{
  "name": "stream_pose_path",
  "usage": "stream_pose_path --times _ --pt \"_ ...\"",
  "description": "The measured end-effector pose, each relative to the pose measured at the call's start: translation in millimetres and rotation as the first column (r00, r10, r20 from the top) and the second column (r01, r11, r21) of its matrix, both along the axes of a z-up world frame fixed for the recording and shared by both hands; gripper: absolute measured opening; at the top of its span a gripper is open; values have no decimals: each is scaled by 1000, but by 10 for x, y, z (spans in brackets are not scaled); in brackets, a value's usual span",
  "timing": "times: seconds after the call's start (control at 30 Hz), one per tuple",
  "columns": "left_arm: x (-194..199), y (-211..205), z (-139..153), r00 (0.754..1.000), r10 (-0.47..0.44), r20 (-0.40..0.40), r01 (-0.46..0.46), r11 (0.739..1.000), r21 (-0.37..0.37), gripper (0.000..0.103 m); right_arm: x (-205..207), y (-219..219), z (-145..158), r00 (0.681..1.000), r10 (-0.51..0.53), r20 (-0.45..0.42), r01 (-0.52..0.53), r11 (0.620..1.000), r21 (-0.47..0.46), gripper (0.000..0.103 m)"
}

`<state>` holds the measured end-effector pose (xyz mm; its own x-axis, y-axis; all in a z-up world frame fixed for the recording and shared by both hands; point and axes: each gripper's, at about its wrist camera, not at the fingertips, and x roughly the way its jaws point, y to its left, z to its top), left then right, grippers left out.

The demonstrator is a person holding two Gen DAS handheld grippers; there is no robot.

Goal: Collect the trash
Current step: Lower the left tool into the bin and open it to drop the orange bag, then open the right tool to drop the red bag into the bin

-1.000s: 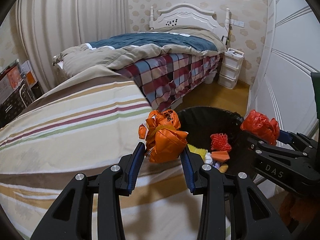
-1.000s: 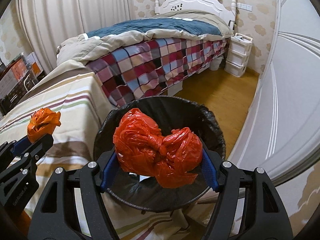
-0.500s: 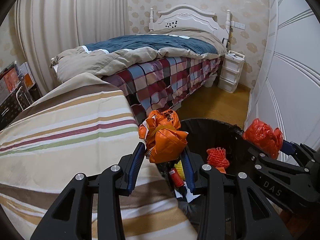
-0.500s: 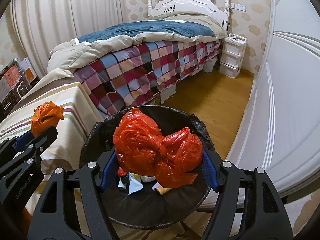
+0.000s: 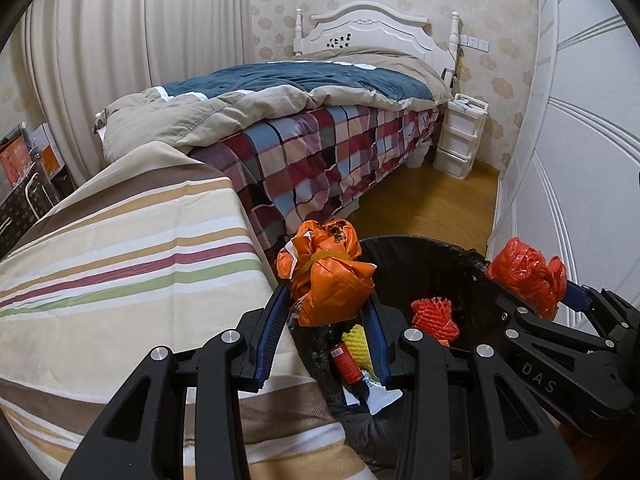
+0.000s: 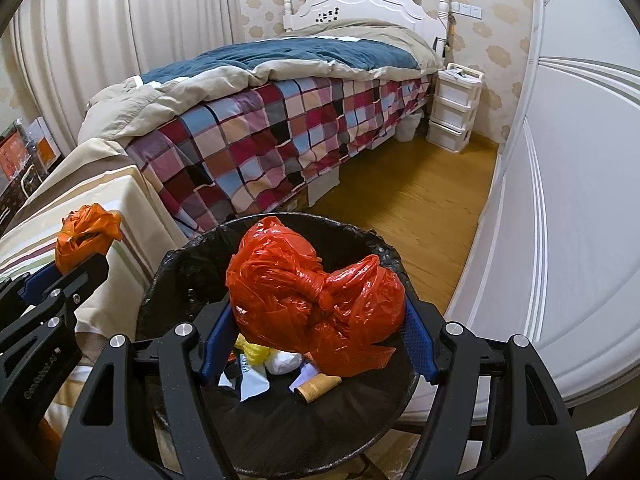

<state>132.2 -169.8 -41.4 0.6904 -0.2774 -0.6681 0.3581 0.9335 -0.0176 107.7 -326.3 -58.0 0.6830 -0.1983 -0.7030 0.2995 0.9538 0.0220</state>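
Trash bin [image 6: 192,264] below: my right gripper [image 6: 316,340] clamps the red bag [image 6: 312,300], my left gripper [image 5: 328,320] the orange bag [image 5: 332,280]; I centre each before releasing.

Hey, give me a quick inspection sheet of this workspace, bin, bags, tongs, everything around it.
Surface: striped cloth over a table beside the bin; wood floor.
Job's things: orange bag and red bag, both knotted; black-lined bin holding paper scraps, a cardboard tube and foam netting.
Clutter: boxes at far left.
Tongs: left tongs shut on the orange bag at the bin's edge; right tongs shut on the red bag above the bin.
Cables: nothing seen.
Surroundings: bed with checked cover, white drawer unit, white wardrobe doors.
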Motion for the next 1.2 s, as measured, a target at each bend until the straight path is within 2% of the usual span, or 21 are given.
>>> stream_pose_path --times 0.6,0.67,0.7,0.73,0.8,0.93,1.0,1.2 --pt "22 -124 -18 1000 -18 2 18 1000 21 40 82 -85 -105 1000 -8 -22 8 1000 8 70" --pt "23 -123 -17 1000 -16 2 16 1000 20 45 83 -85 -105 1000 -8 -22 8 1000 8 72" --pt "21 -121 -15 1000 -13 4 13 1000 18 49 84 -91 -111 1000 -9 -23 9 1000 7 78" --pt "17 -115 -11 1000 -8 5 8 1000 15 52 91 -93 -111 1000 -11 -21 11 1000 5 79" --pt "22 -96 6 1000 -2 8 1 1000 8 58 80 -101 -113 1000 -14 -16 14 1000 1 79" --pt "40 -75 30 1000 8 14 -8 1000 5 64 75 -110 -116 1000 -17 -16 17 1000 -1 79" --pt "38 -60 42 1000 15 18 -15 1000 0 71 62 -120 -112 1000 -19 -17 19 1000 -3 79" --pt "38 -29 52 999 29 22 -29 1000 -13 76 40 -133 -93 999 -36 -19 36 999 -13 84"
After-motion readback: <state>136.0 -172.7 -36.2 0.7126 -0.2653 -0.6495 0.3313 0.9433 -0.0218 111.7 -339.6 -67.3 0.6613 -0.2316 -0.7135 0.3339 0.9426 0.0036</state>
